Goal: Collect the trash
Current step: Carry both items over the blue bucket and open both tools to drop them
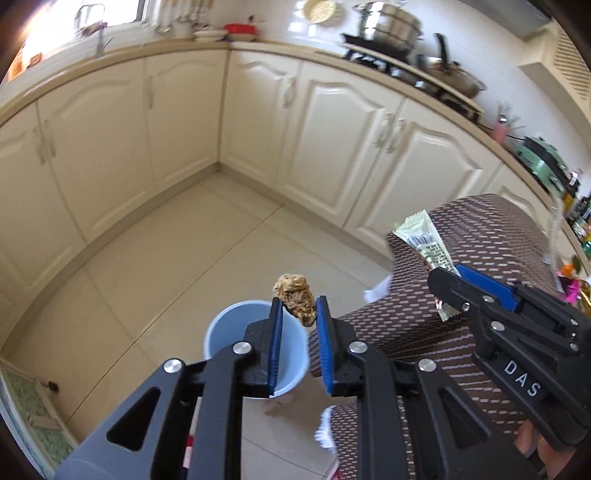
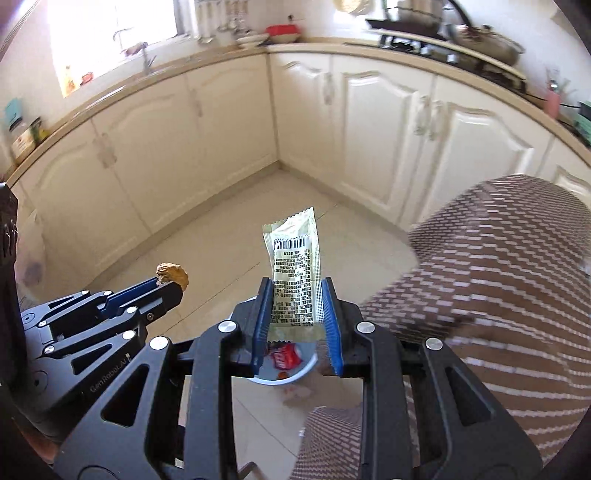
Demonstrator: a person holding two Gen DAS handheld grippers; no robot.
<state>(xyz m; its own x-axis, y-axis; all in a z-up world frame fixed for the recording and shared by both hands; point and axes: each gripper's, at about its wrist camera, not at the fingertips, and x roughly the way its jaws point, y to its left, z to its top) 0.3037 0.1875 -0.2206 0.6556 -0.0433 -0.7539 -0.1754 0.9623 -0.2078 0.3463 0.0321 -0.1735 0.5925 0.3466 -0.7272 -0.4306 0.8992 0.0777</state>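
My left gripper (image 1: 299, 306) is shut on a brown crumpled lump of trash (image 1: 295, 299), held above a light blue bin (image 1: 255, 369) on the floor. My right gripper (image 2: 295, 291) is shut on a pale green printed wrapper (image 2: 293, 273) that sticks up between the fingers. It hangs over the same bin (image 2: 291, 376), which holds a red crumpled wrapper (image 2: 286, 358). The right gripper shows in the left wrist view (image 1: 448, 282) with the wrapper (image 1: 424, 243). The left gripper (image 2: 173, 282) and lump (image 2: 173, 275) show in the right wrist view.
Cream cabinets (image 1: 332, 125) line the kitchen corner under a counter with pots (image 1: 391, 26) and a stove. A table with a brown patterned cloth (image 1: 461, 295) stands close on the right, beside the bin. A green mat (image 1: 29, 413) lies at lower left.
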